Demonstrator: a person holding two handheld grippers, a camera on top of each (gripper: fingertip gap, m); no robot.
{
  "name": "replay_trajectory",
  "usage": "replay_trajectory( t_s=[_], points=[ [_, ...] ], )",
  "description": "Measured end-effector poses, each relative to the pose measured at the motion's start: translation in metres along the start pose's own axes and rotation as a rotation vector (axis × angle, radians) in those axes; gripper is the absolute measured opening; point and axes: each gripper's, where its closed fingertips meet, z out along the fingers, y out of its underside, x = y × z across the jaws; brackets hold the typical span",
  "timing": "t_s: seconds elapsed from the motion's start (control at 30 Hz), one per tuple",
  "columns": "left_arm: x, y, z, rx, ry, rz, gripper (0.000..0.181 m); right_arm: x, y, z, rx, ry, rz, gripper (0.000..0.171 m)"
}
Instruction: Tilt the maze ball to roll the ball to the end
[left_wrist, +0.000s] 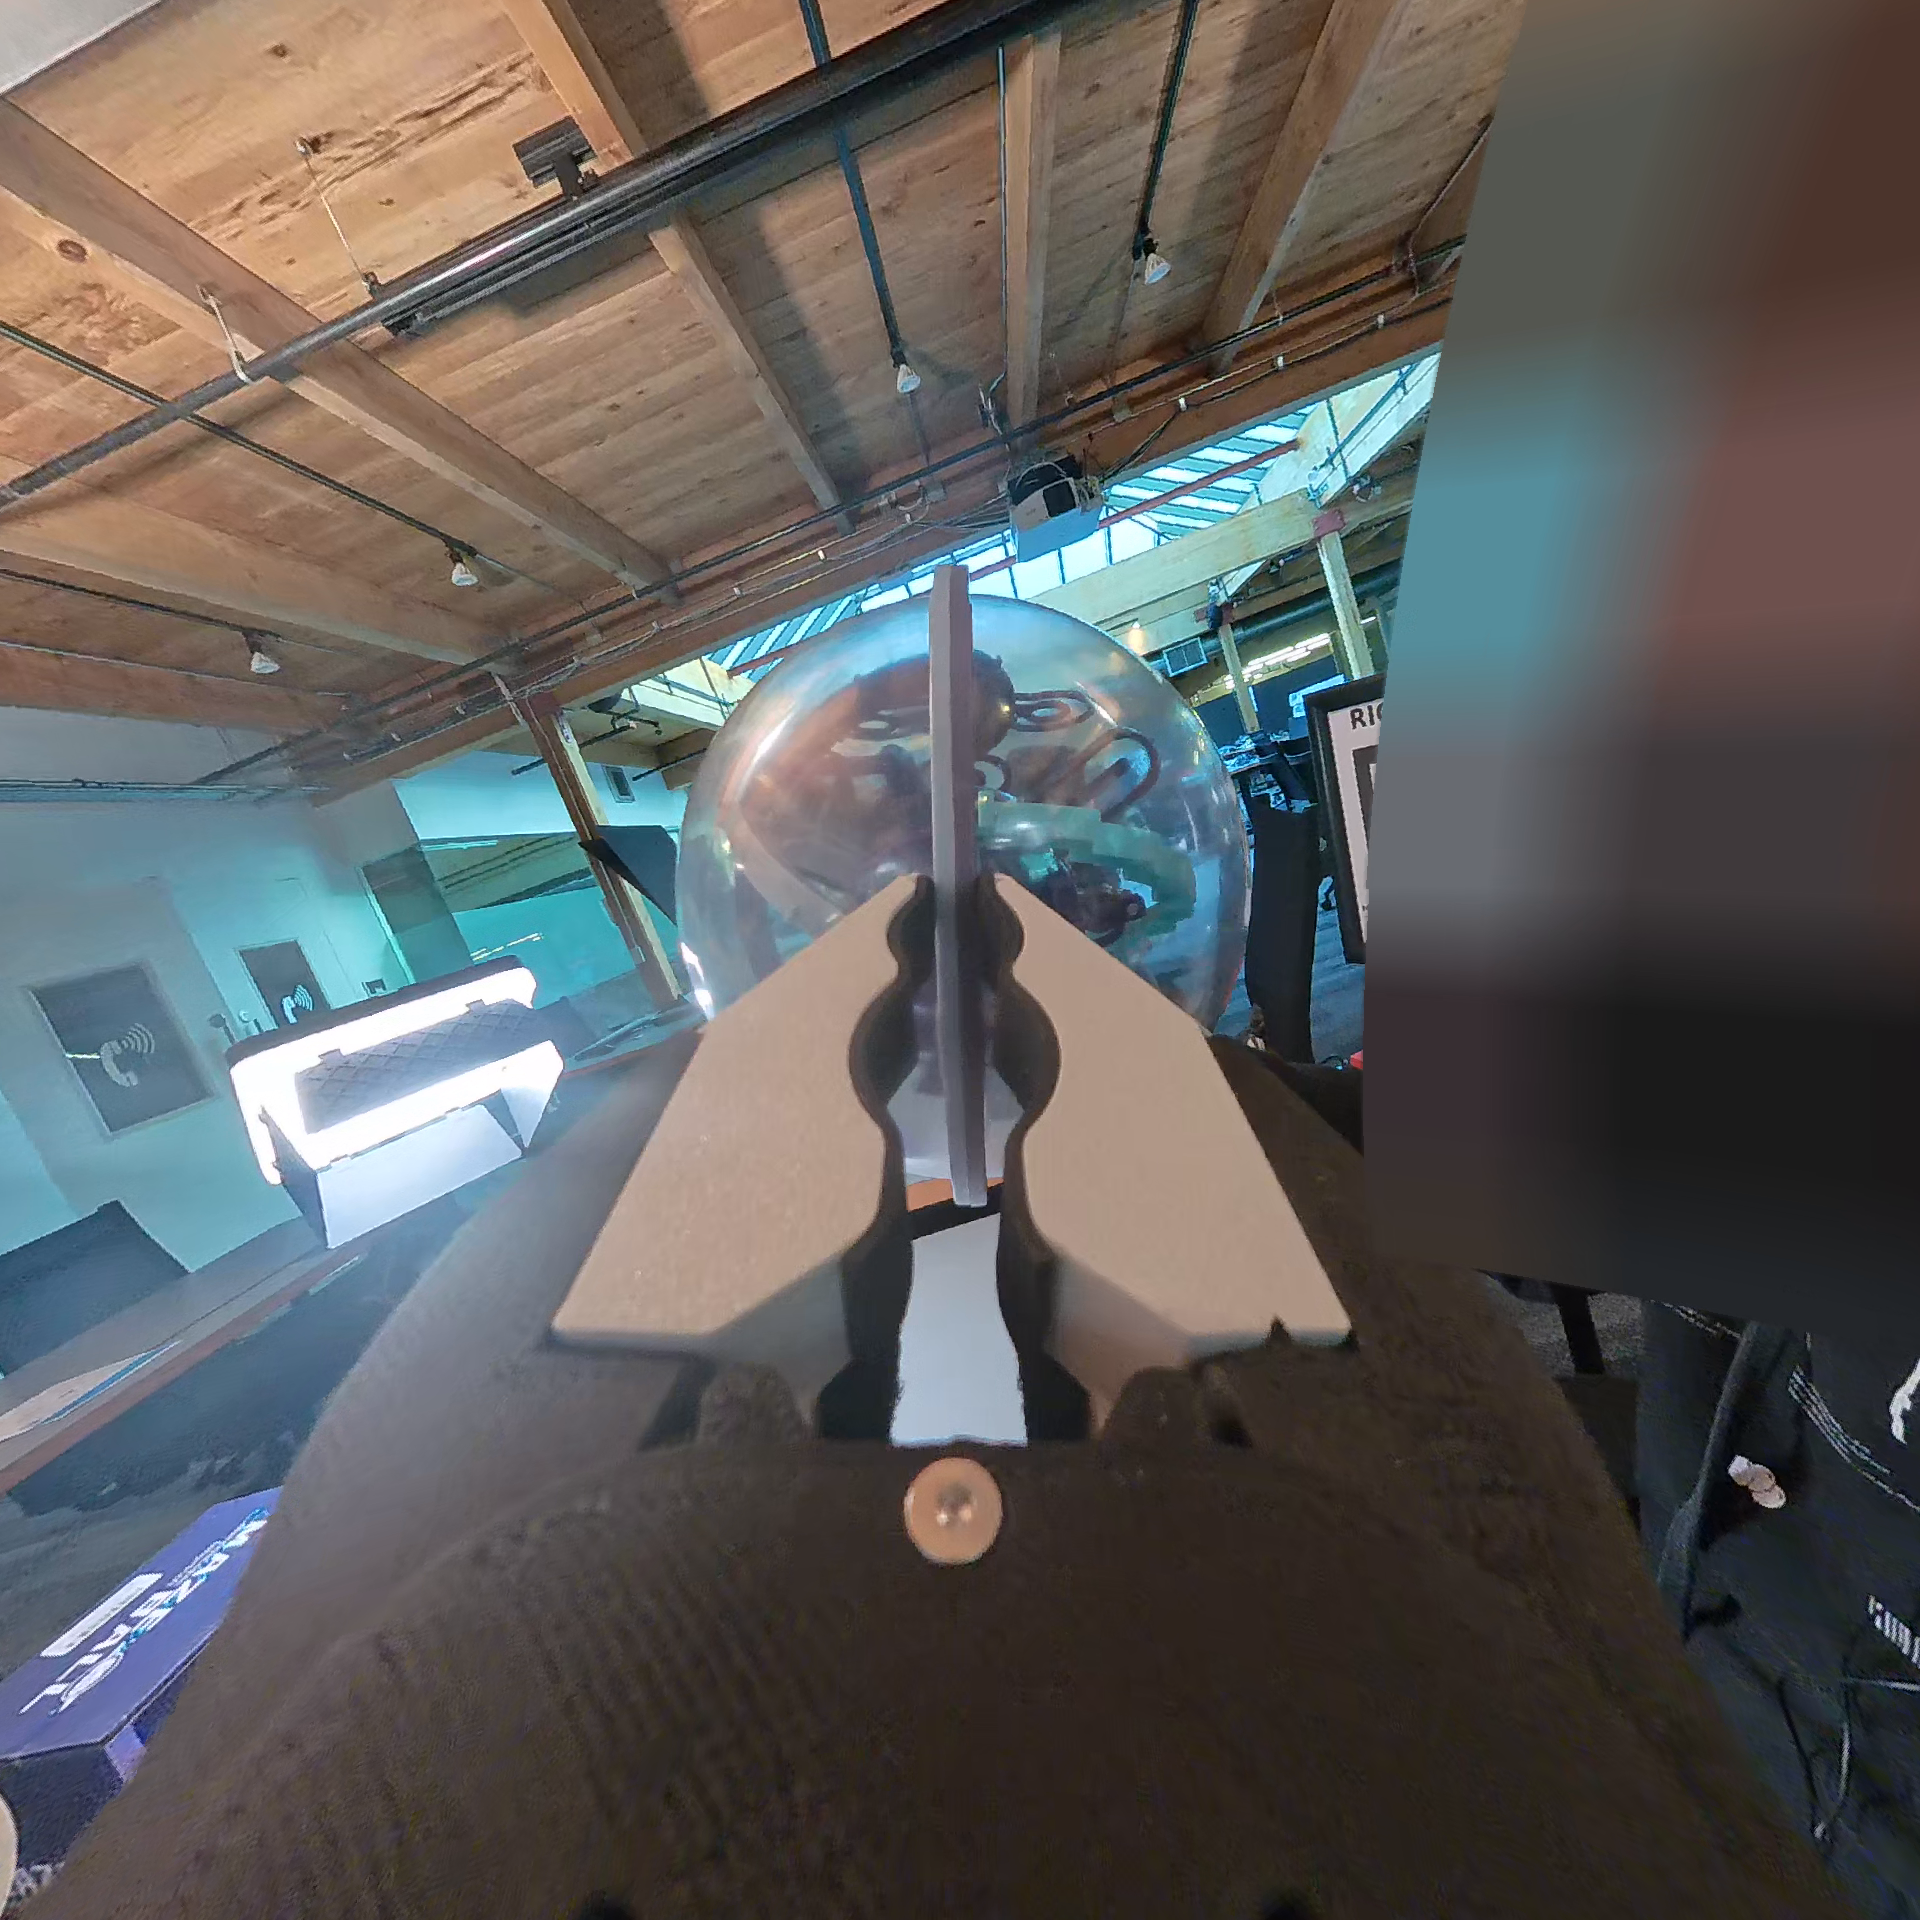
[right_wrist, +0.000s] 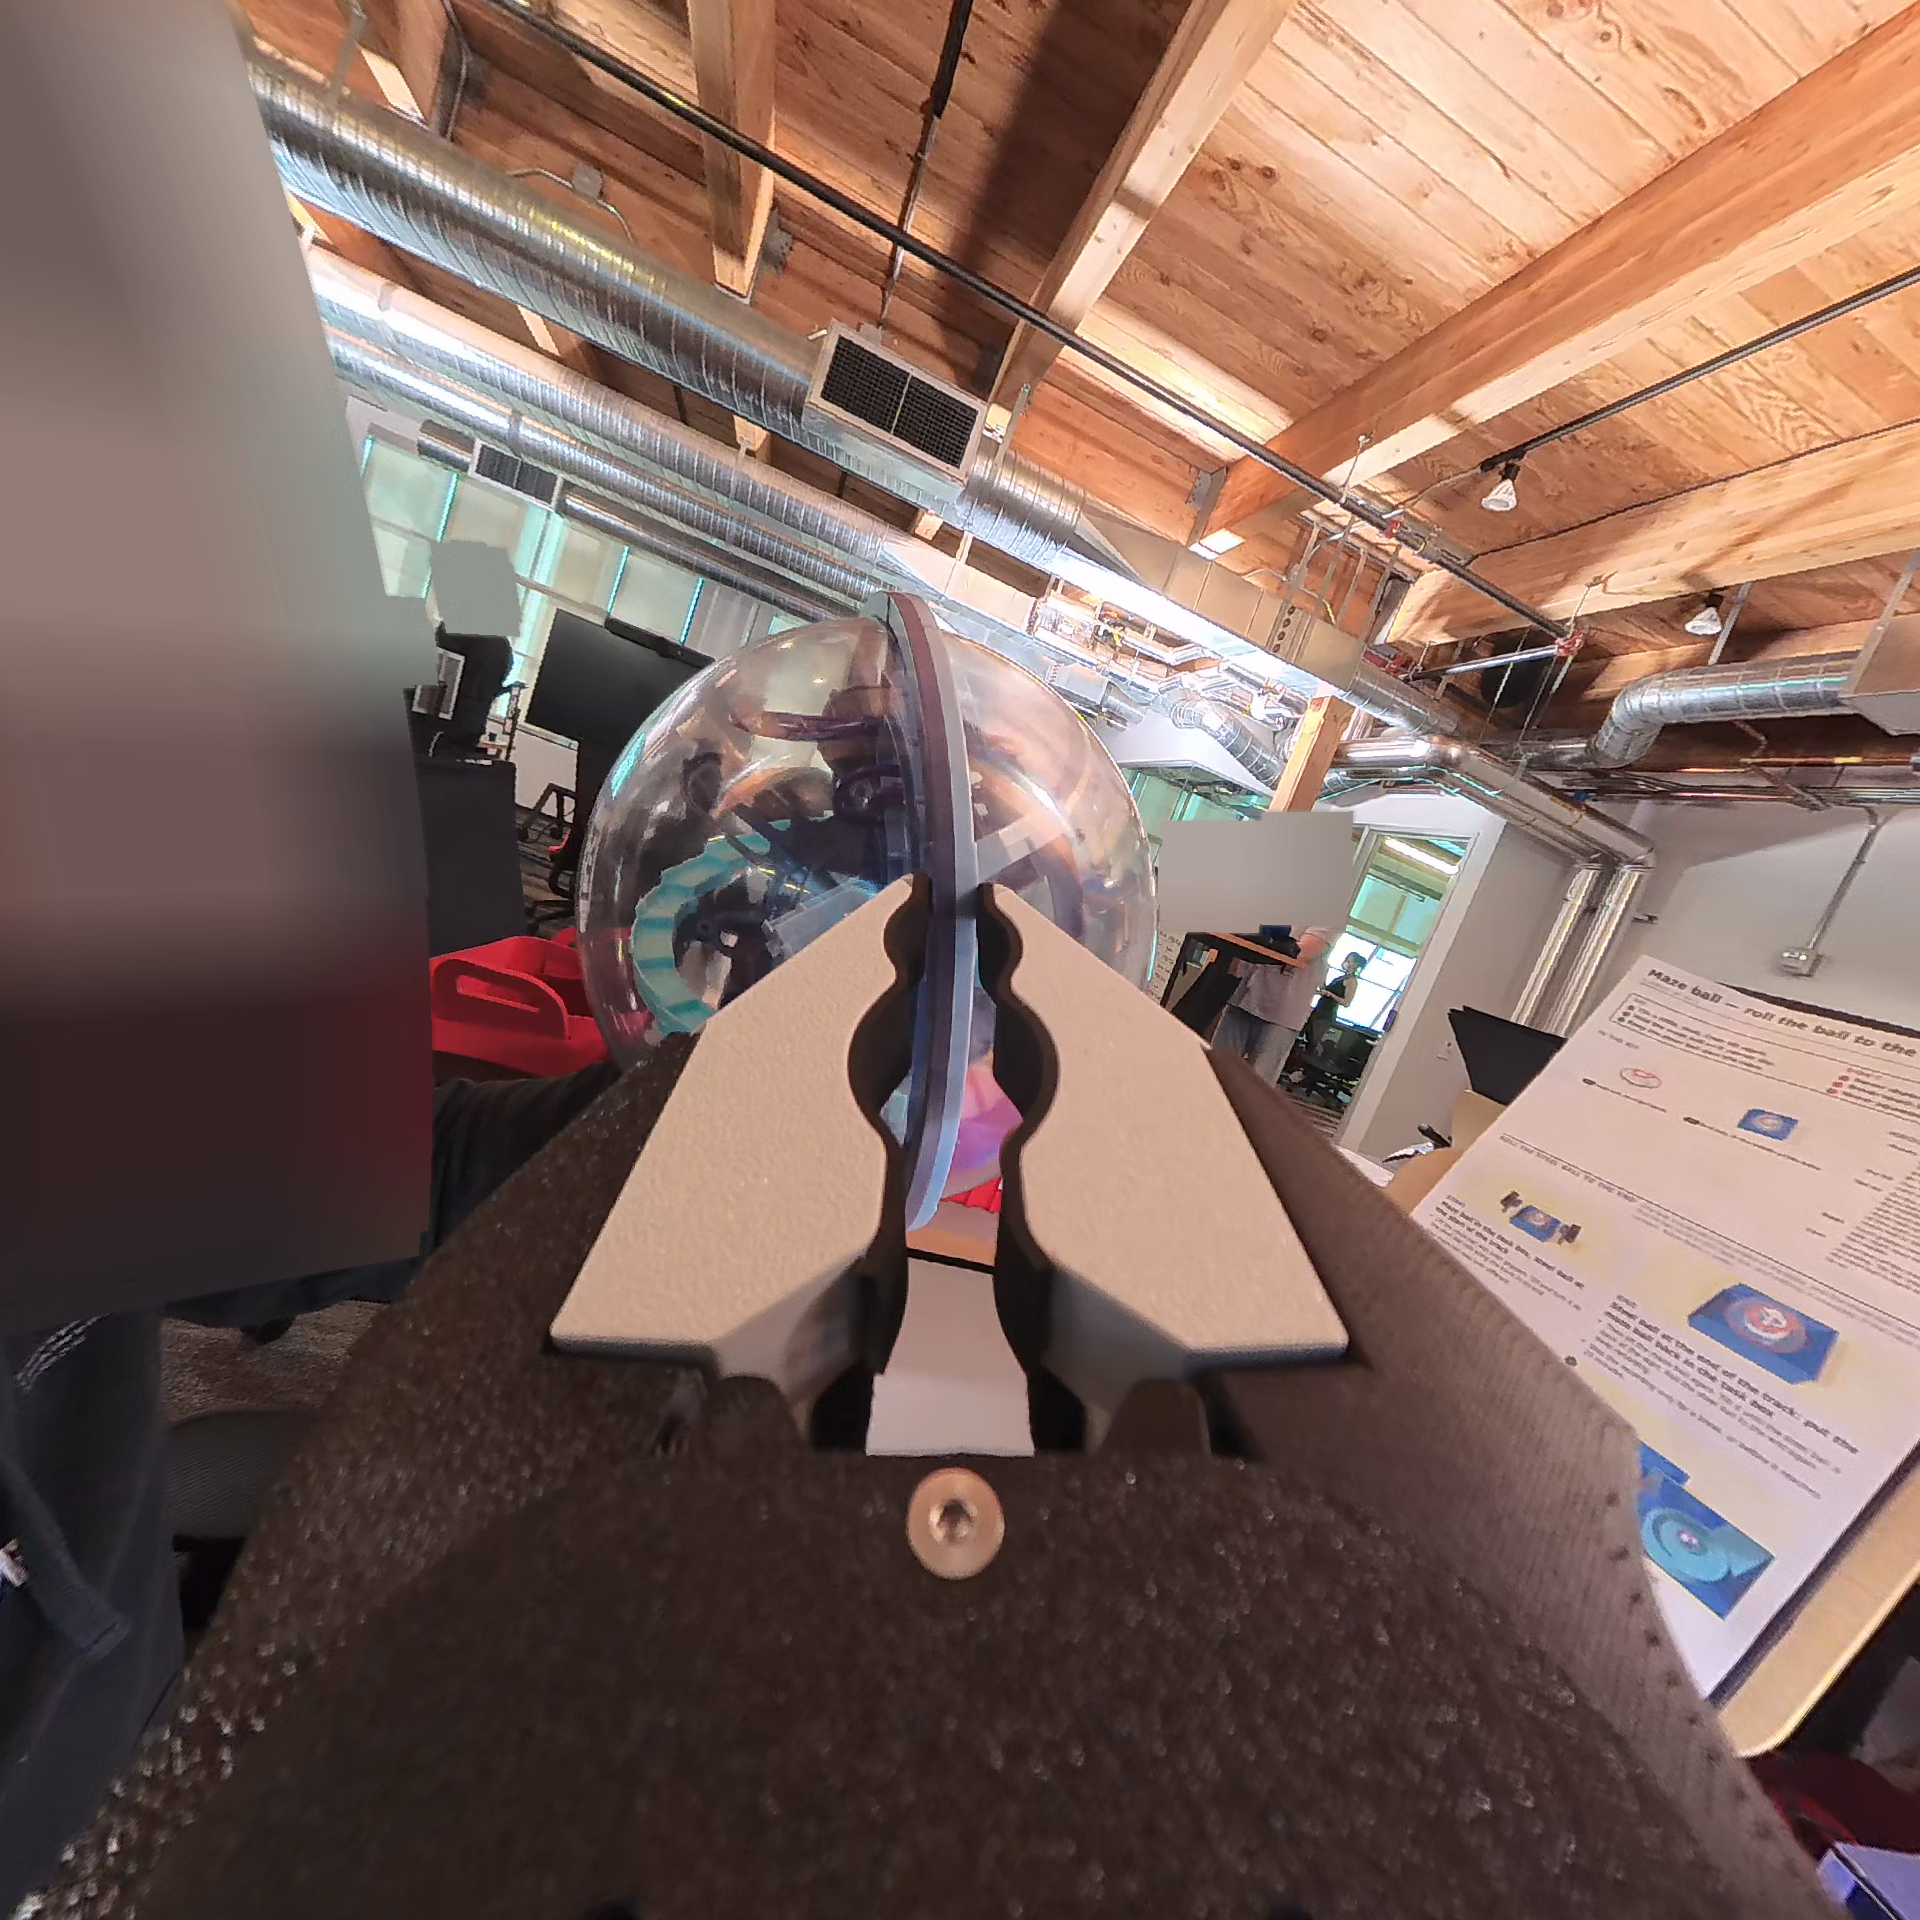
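Note:
The maze ball (left_wrist: 1091, 790) is a clear plastic sphere with dark and teal tracks inside and a flat grey rim around its middle. It is held up in the air, with the ceiling behind it. My left gripper (left_wrist: 954, 888) is shut on the grey rim (left_wrist: 951, 748), which runs upright between its two grey fingers. In the right wrist view the same ball (right_wrist: 748, 821) shows, and my right gripper (right_wrist: 954, 888) is shut on its grey rim (right_wrist: 940, 748) from the other side. I cannot make out the small ball inside.
A person in dark clothing stands close by (left_wrist: 1787, 1558). A lit white box (left_wrist: 395, 1091) and a blue box (left_wrist: 114, 1642) lie at the left. A printed instruction sheet (right_wrist: 1683, 1299) stands at the right. A red bin (right_wrist: 509, 997) sits behind the ball.

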Motion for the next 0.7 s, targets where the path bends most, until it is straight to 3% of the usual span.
replay_trajectory(
  t_s=[0.4, 0.7],
  points=[
    [0.005, 0.018, -0.002, -0.009, 0.002, -0.062, 0.007, -0.007, 0.006, -0.008, -0.024, 0.02, 0.014, 0.007],
    [0.022, 0.045, -0.017, -0.028, -0.003, -0.149, 0.007, -0.026, 0.042, -0.024, -0.055, 0.031, 0.109, 0.006]
  ],
)
